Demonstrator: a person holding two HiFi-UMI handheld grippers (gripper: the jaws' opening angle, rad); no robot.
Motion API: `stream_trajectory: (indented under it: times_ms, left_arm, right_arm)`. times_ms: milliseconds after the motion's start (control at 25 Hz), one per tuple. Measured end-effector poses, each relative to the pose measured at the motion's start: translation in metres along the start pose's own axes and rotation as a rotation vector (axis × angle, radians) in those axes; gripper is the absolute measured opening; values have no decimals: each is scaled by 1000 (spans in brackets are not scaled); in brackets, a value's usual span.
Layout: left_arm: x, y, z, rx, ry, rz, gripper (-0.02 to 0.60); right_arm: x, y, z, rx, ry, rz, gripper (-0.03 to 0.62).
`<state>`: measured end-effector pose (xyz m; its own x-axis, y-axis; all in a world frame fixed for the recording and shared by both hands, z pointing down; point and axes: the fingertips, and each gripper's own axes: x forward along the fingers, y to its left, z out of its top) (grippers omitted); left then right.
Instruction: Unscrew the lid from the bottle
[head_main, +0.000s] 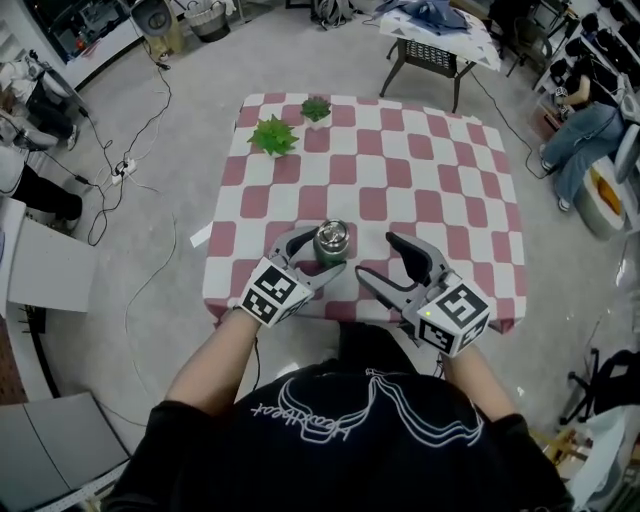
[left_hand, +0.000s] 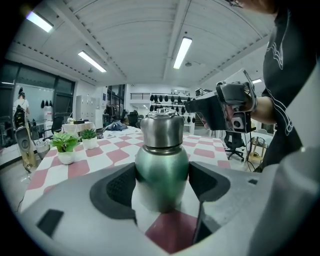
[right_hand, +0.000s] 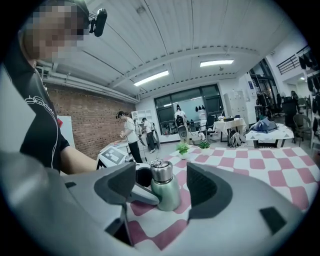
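The bottle (head_main: 331, 243), green with a metal upper part, is standing upright on the desk (head_main: 420, 160). It is close to the near edge and a little left of the middle. A cloth (head_main: 455, 215) of red and white squares is covering the desk. The lid (left_hand: 161, 131) is sitting on the neck of the bottle, and a small handle is showing on top of it.

The left gripper (head_main: 326, 252) is reaching to the bottle from the near left side. Its fingers (left_hand: 116, 187) are grasping the green body of the bottle. In the left gripper view one dark pad is pressing on each side of the body, below the metal part, and the lid is rising free above them.

The right gripper (head_main: 376, 256) is hovering just beside the bottle, on its right side, and is not touching it. Its fingers (right_hand: 205, 187) are standing wide apart and are holding nothing. In the right gripper view the bottle is showing in the gap between them, but farther out, beyond the tips, with one finger of the left gripper lying against it.

A bigger plant (head_main: 273, 135) and a smaller plant (head_main: 316, 110) are standing near the far left corner of the desk, well apart from the bottle.
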<state>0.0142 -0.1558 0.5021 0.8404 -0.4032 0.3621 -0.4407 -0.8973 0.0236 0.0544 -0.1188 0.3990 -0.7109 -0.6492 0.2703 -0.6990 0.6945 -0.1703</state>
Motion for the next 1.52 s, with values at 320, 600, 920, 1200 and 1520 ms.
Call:
stream_trajectory:
  times_ms: [320,600,920,1200,1520]
  left_arm:
    - [1,0,-2,3,13,9,333]
    - [1,-1,-2,-4,17,13,334]
    - [1,0,-2,-5,23,21,334]
    - [0,-2,-3,-5,34,3,334]
    - [-1,-3,-1,21,52,-41,334]
  right_arm:
    - [41,2,-13,-111,108,68,308]
    - [64,-1,-24,-102,145,125,287]
    - [72,-1,-28,-97,148,181,230]
    - [71,2,-28,-159,166,264,229]
    - [69,2,-24,-219,184,377,229]
